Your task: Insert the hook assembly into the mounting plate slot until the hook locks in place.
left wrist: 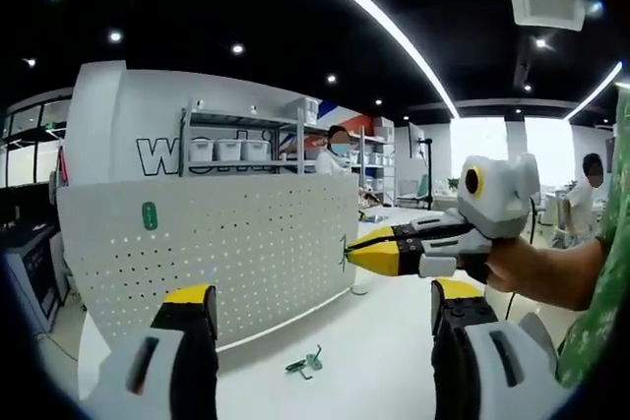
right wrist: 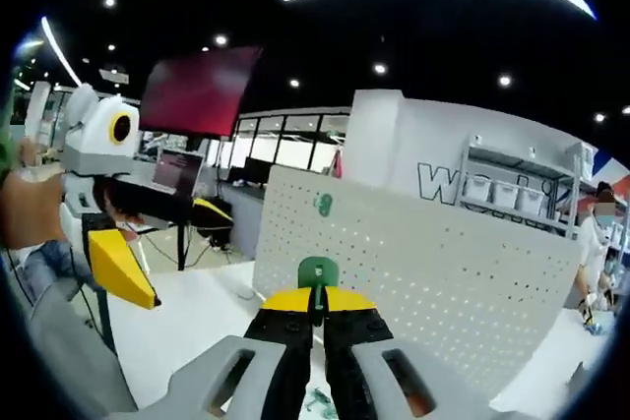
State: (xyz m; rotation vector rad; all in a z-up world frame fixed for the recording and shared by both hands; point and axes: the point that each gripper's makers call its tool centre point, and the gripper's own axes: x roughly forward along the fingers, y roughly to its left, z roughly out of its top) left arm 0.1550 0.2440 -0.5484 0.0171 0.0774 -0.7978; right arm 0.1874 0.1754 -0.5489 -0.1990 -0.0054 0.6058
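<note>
Both views near, facing shared pegboard (left wrist: 212, 243)

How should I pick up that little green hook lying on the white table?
Probably from above, with open tongs closing across the small green metal hook's thin middle. It lies flat on the white table in front of the white pegboard, so its sides are hardly raised to catch.

Metal shelving (left wrist: 241, 145) (white bins), red screen (right wrist: 200, 90)

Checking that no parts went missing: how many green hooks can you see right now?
3: one hook mounted high on the pegboard, one lying on the table, one in the right gripper. Others may be hidden.
</note>
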